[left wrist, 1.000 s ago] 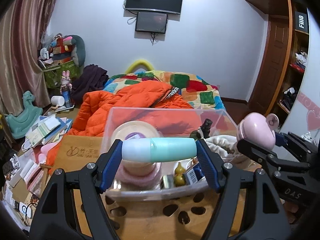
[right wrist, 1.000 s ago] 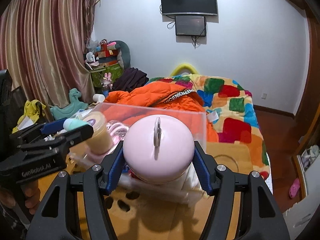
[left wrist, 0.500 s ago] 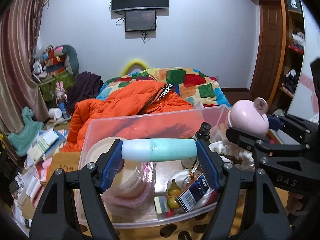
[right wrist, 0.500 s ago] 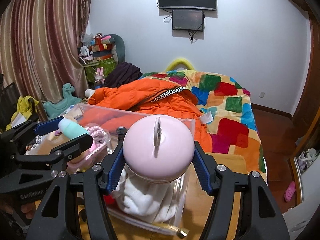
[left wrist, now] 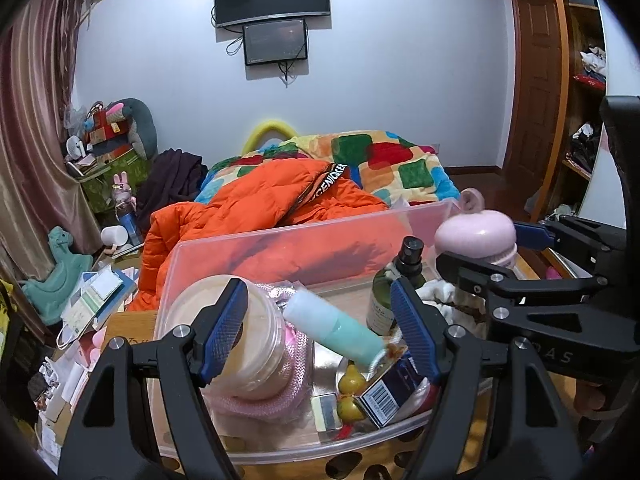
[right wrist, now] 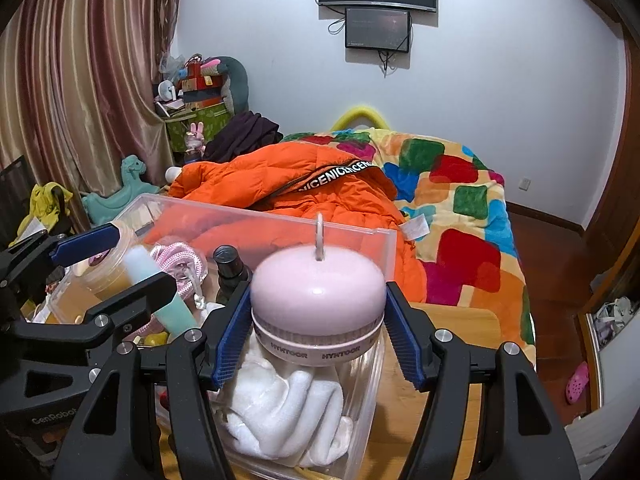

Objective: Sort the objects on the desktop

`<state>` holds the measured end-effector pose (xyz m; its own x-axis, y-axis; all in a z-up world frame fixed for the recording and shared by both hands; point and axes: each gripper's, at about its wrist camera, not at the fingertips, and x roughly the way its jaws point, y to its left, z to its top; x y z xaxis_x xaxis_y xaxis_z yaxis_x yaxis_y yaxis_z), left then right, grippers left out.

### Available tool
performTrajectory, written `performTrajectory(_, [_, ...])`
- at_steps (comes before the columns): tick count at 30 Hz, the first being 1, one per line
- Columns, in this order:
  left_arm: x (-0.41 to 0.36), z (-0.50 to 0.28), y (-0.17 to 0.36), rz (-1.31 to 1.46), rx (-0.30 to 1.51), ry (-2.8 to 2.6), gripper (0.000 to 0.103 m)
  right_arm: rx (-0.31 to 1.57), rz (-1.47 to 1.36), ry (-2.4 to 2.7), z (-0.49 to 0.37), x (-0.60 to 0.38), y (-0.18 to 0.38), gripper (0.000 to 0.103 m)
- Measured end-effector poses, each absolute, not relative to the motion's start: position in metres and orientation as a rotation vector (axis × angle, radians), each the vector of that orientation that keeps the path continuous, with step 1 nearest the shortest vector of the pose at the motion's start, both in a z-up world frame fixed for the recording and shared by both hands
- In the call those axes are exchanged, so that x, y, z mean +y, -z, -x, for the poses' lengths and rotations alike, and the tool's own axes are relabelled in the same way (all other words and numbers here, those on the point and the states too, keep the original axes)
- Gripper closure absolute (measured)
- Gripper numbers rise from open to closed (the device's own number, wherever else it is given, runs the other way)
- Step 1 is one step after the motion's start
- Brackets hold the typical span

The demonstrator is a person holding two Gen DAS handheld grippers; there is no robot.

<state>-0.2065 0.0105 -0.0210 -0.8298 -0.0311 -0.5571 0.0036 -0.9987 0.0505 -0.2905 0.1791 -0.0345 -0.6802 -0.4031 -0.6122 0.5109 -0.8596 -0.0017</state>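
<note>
While lying diagonally, teal tube (left wrist: 334,326) points down-right.

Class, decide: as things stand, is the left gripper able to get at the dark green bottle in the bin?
Probably yes: the left gripper is open and empty, and the dark green bottle stands upright just inside its right finger, top uncovered.

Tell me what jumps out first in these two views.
The pink dome gadget, clamped between the right gripper fingers above the clear bin. Inside the bin, a mint tube lies tilted between the open left gripper fingers. Behind, an orange jacket sprawls on the bed.
</note>
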Motion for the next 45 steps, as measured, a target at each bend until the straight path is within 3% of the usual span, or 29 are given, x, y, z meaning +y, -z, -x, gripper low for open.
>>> performTrajectory(10, [0.005, 0.202, 0.017, -0.928, -0.011, 2.997, 0.023, 0.265, -0.808, 2.511, 0.283, 0.178, 0.020, 0.042])
performTrajectory(21, [0.008, 0.178, 0.001, -0.861, -0.029, 3.011, 0.007, 0.258, -0.789, 2.565, 0.263, 0.191, 0.008, 0.034])
performTrajectory(24, [0.005, 0.171, -0.004, -0.844, -0.028, 2.992, 0.004, 0.287, -0.759, 2.594, 0.250, 0.192, 0.003, 0.027])
performTrajectory(45, [-0.007, 0.098, -0.019, -0.804, 0.072, 3.029, 0.003, 0.154, -0.734, 2.643, 0.174, 0.205, -0.001, 0.015])
